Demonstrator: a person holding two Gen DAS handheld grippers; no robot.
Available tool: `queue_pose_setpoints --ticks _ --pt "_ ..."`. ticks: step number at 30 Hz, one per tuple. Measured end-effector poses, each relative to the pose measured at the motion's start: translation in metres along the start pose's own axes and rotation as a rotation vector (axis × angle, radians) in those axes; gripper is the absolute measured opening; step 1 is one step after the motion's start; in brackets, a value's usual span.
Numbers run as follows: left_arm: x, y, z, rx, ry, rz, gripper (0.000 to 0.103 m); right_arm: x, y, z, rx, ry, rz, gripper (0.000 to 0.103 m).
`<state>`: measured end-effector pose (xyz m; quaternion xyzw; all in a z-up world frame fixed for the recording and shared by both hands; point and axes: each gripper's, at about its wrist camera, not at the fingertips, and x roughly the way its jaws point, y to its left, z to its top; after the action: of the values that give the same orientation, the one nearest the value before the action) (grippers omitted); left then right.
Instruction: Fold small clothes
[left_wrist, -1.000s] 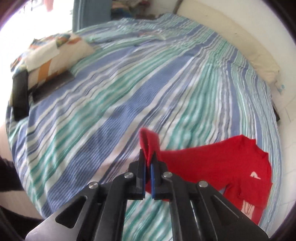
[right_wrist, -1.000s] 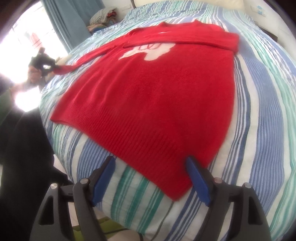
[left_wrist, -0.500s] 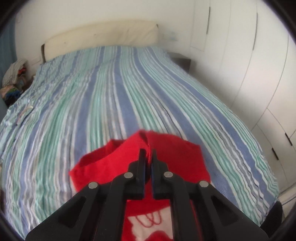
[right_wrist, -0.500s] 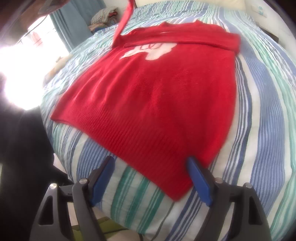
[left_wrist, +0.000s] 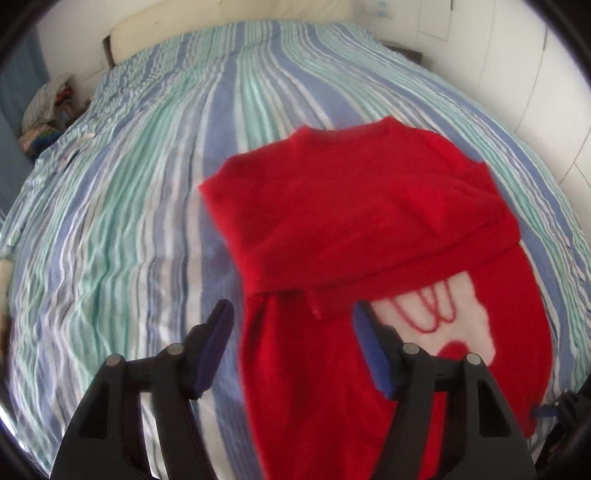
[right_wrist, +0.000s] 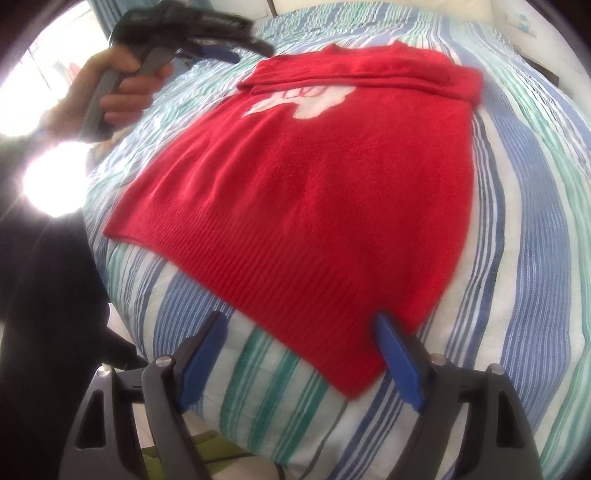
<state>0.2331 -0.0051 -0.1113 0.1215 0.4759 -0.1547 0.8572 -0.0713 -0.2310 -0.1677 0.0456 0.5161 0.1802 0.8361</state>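
On a bed made up with a blue, green and white striped cover (right_wrist: 524, 258), a small red knitted sweater (right_wrist: 314, 192) lies flat, its ribbed hem toward the near edge of the mattress and its neckline toward the far end. Both sleeves are folded across the chest, forming a red band that partly covers a white motif (right_wrist: 306, 101) on the front. Above the sweater's shoulder area, the left gripper (left_wrist: 291, 328) points down at the garment, its jaws opening; the cuff of the folded sleeve (left_wrist: 325, 302) lies below and between the blue pads, which do not press on it. From the right wrist view, a person's hand (right_wrist: 110, 92) wraps the grey handle of that left gripper, held over the bed at the sweater's left side near the sleeves. The right gripper (right_wrist: 299, 354) hangs over the near edge of the bed at the hem, its jaws opening and set wide, with one corner of the hem lying beneath the gap and no pad touching the knit. A pile of mixed clothing (left_wrist: 44, 110) sits beyond the far left corner of the bed, beside a cream headboard (left_wrist: 221, 18).
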Motion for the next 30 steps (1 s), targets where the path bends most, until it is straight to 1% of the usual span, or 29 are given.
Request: queue_pose_setpoints --ticks 2,5,7,8,10,11,12,13,15,16,17,18,20,22,24,26,29,30 --pt "0.004 0.009 -0.009 0.040 0.006 0.028 0.067 0.001 0.000 0.000 0.000 0.001 0.004 0.085" --pt "0.020 0.000 -0.013 0.111 0.013 0.073 0.067 0.003 0.004 0.000 -0.015 0.004 -0.009 0.087" --pt "0.033 -0.007 -0.014 0.152 0.009 0.106 0.064 0.003 0.005 0.000 -0.024 0.006 -0.020 0.087" --pt "0.040 -0.011 -0.013 0.165 0.003 0.141 0.061 0.003 0.006 0.000 -0.023 0.006 -0.021 0.087" --pt "0.055 -0.012 -0.008 0.150 -0.009 0.211 0.054 0.003 0.005 0.000 -0.016 0.006 -0.019 0.087" --pt "0.060 -0.011 -0.006 0.123 -0.013 0.223 0.037 0.003 0.005 0.000 -0.013 0.006 -0.019 0.087" --pt "0.064 -0.006 -0.004 0.077 -0.013 0.213 0.004 0.003 0.005 0.000 -0.011 0.006 -0.019 0.087" --pt "0.065 0.002 -0.003 0.014 -0.019 0.189 0.006 0.003 0.005 0.000 -0.014 0.006 -0.022 0.087" --pt "0.058 0.024 -0.010 -0.114 -0.060 0.177 0.004 0.003 0.007 -0.001 -0.026 0.009 -0.031 0.087" --pt "0.057 0.036 -0.016 -0.172 -0.057 0.149 0.004 0.004 0.009 -0.001 -0.036 0.014 -0.035 0.087" --pt "0.059 0.045 -0.022 -0.203 -0.049 0.128 0.004 0.003 0.010 0.000 -0.048 0.024 -0.038 0.087" --pt "0.060 0.049 -0.028 -0.208 -0.045 0.121 0.004 0.001 0.011 0.001 -0.059 0.035 -0.040 0.086" --pt "0.062 0.046 -0.035 -0.192 -0.042 0.120 0.004 -0.007 0.011 0.005 -0.070 0.054 -0.033 0.083" --pt "0.064 0.046 -0.035 -0.203 -0.045 0.116 0.004 -0.018 0.006 0.015 -0.047 0.067 0.003 0.080" --pt "0.068 0.054 -0.036 -0.271 -0.044 0.075 0.004 -0.034 -0.006 0.036 0.005 0.045 0.060 0.080" --pt "0.071 0.060 -0.041 -0.319 -0.051 0.040 0.005 -0.050 -0.026 0.069 0.078 -0.006 0.117 0.080" --pt "0.073 0.059 -0.045 -0.317 -0.062 0.038 0.005 -0.063 -0.072 0.130 0.227 -0.118 0.170 0.079" --pt "0.074 0.058 -0.045 -0.316 -0.063 0.039 0.005 -0.060 -0.091 0.151 0.286 -0.148 0.189 0.075"
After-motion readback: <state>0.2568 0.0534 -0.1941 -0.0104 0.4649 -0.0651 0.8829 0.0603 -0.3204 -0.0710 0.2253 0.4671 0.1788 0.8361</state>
